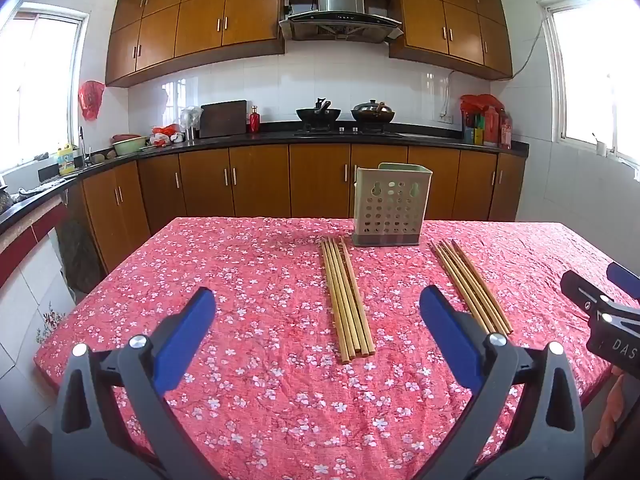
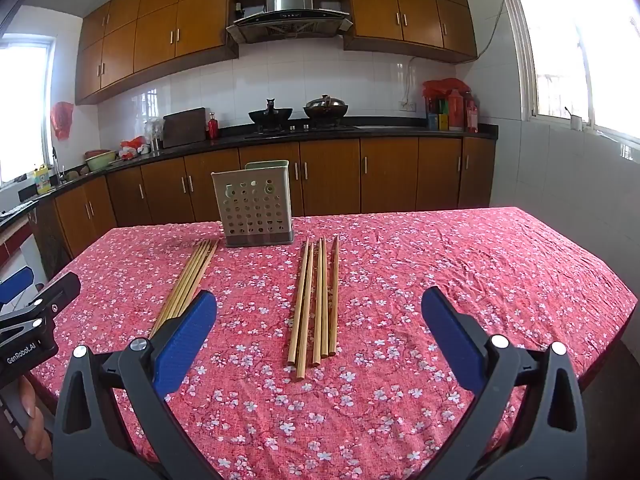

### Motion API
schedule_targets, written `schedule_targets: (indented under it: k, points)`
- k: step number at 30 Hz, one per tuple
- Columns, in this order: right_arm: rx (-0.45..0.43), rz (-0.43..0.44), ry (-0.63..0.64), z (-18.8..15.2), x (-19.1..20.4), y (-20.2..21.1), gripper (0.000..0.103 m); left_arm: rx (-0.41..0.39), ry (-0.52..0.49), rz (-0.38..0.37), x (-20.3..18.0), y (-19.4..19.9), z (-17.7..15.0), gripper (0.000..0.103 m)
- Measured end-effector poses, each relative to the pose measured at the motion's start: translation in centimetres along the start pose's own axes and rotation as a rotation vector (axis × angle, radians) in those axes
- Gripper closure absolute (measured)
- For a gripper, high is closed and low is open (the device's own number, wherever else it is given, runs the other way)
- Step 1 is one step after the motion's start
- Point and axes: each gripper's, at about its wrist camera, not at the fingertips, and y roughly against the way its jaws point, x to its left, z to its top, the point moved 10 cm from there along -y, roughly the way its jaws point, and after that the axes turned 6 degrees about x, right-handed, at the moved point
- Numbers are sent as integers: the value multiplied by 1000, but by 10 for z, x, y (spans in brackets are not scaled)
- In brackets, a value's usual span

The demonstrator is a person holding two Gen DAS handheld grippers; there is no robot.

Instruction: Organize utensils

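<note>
Nothing is sorted yet: two bundles of long wooden chopsticks (image 1: 347,300) (image 2: 316,304) lie on the red flowered worktop (image 1: 248,280) before the empty-looking pale perforated plastic holder (image 1: 390,210). Jaws of left gripper (image 1: 318,322) and right gripper (image 2: 319,324) are held wide, gripping nothing.

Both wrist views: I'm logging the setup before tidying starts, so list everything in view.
chopstick bundle on the left: one, several tan sticks, on the cloth before the holder.
chopstick bundle on the right: one, five tan sticks, looser, beside the first.
utensil holder: one, pale green, perforated, upright at the table's far side, empty as far as visible.
tablecloth: one, red with white flowers, covering the table.
woks: two, black, on the stove behind.
cutting board: one, dark brown, leaning on the counter wall.
left claw: blue pads, open, above the cloth.
right claw: blue pads, open, above the cloth.
</note>
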Motion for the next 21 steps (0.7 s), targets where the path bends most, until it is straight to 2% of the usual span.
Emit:
schedule_targets:
  k: [21]
  points:
    - [2, 0, -2, -1, 1, -1, 2, 3, 5, -1, 0, 0, 0, 4]
